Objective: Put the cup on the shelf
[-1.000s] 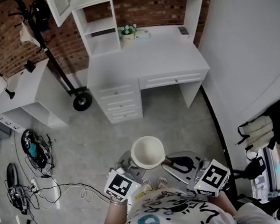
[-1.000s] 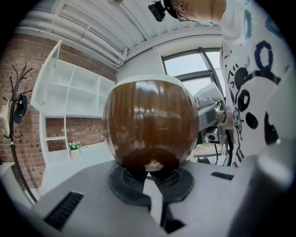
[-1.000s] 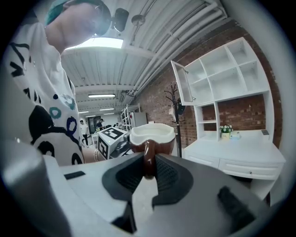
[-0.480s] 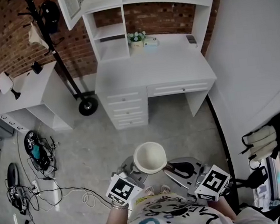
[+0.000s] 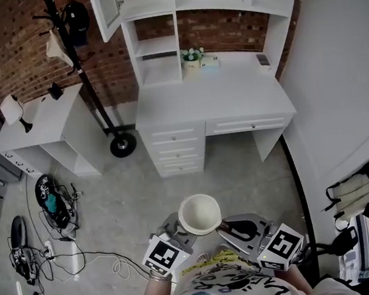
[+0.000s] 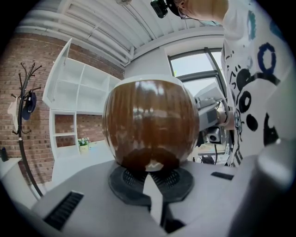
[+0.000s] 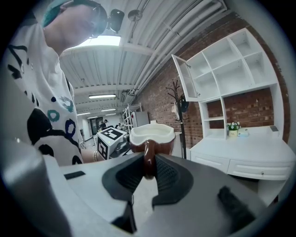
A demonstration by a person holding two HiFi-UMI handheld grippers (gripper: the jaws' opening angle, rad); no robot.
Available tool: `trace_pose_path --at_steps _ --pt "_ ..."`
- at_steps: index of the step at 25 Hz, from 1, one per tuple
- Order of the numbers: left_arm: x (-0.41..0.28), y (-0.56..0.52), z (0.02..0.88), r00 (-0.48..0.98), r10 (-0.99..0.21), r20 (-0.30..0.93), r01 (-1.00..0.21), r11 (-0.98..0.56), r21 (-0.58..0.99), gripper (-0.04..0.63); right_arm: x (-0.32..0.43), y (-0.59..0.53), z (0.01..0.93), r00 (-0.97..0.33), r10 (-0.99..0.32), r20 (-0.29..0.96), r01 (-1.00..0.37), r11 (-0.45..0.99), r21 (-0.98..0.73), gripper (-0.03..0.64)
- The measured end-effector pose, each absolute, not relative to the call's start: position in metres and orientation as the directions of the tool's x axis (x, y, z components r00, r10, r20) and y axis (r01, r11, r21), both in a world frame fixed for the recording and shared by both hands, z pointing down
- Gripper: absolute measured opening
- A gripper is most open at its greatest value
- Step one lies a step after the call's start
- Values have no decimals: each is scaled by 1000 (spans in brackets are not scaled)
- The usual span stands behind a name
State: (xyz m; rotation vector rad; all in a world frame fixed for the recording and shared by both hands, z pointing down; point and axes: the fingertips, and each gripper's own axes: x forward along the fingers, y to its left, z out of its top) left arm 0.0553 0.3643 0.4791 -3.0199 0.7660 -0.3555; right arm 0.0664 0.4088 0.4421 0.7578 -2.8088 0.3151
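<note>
Fingers (image 7: 127, 178) of the right gripper (image 5: 229, 225) are clamped on the handle (image 7: 148, 159) of the cup (image 5: 200, 214). The left gripper (image 5: 178, 226) has its fingers (image 6: 132, 178) drawn to a slit at the cup's brown base, apparently pinching it. The cup is upright, mouth up, its white inside empty, near the person's chest. The shelf (image 5: 157, 45) lies far ahead above the bench (image 5: 212, 100), its visible compartments bare, so the carry likely goes forward and up.
</note>
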Motion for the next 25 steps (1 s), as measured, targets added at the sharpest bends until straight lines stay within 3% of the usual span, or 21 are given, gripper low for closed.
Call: trace_pose_path --at_steps 25 --pt "89 169 461 796 -575 191 -568 -818 -92 15 105 213 426 -895 -375 242 -409 906 -109 60"
